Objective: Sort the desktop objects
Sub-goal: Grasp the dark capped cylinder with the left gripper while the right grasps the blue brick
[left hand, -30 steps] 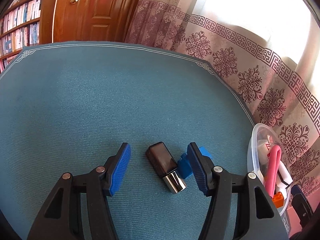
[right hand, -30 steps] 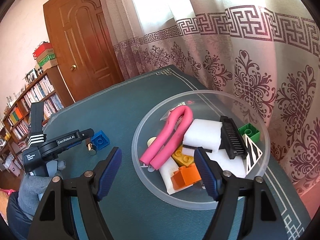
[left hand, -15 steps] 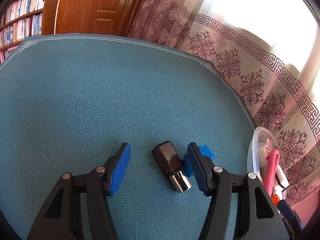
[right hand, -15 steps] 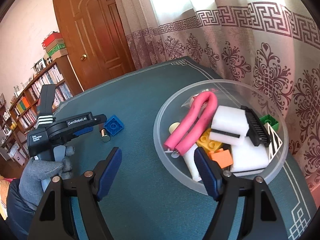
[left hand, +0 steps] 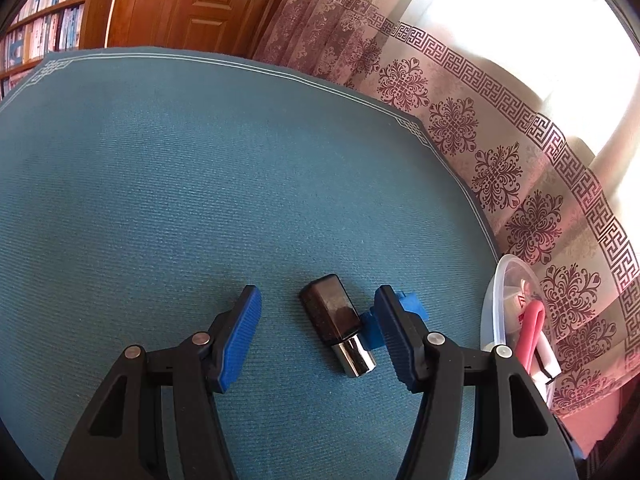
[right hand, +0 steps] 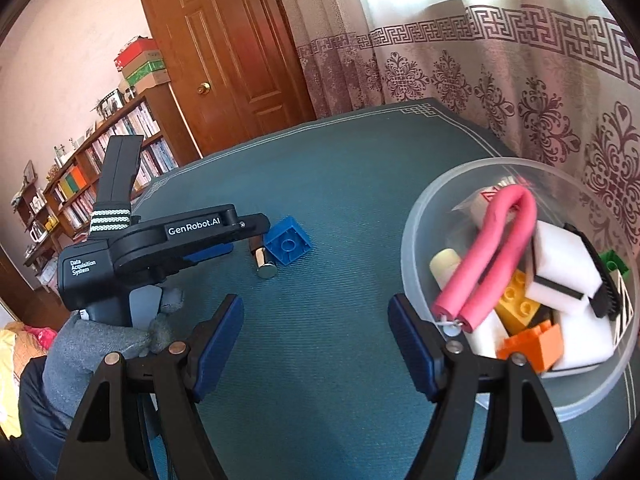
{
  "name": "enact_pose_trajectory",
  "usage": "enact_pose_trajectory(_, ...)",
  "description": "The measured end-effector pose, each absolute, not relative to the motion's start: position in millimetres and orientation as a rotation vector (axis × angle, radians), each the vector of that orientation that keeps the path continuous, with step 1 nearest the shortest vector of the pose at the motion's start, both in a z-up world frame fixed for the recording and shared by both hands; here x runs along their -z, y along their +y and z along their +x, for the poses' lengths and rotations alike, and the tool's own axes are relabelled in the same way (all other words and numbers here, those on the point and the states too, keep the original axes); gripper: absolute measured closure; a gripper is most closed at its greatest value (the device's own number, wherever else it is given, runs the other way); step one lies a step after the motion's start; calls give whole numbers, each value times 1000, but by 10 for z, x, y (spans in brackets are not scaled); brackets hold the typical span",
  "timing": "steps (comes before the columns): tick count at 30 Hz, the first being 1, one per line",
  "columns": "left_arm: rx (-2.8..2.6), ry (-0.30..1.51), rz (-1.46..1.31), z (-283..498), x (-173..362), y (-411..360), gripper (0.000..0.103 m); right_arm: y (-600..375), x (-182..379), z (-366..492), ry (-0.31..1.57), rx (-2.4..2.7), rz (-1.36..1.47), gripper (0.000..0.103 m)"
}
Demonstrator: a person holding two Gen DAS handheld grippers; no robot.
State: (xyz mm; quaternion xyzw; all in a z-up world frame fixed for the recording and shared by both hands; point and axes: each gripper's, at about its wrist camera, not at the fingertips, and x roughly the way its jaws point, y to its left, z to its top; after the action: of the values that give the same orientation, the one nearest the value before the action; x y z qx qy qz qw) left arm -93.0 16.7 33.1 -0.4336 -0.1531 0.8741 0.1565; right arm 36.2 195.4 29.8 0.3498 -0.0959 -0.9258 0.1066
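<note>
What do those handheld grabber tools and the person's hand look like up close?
Each gripper has black plastic arms with silver rivets and ribbed blue pads. The left gripper's black body bears white lettering, "GenRobot.AI" and "Data Acquisition System", plus a black-and-white striped band. The hand wears a grey knitted glove.

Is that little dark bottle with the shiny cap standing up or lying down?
Lying down. The dark bottle rests on its side on the blue mat, silver cap toward the camera, between the open left gripper pads.

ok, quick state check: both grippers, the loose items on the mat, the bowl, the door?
left gripper: open, straddling the bottle, pads clear of it
right gripper: open, empty, above the mat
dark bottle with silver cap: lying on its side, capped
blue brick: on the mat, touching the bottle's cap
clear bowl: upright, filled with items
door: shut
</note>
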Motion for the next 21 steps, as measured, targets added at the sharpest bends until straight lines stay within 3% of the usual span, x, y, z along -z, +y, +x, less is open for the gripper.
enact_pose_trajectory(7,-2497,-475,-1222,-935,-377,76,41,1734,-269,46,-196,2703,1031,26)
enact_pose_trajectory(21,-2484,-538,-1197,-951,-274,-16,41,1588,-44,-561,-238,2630,1140,58)
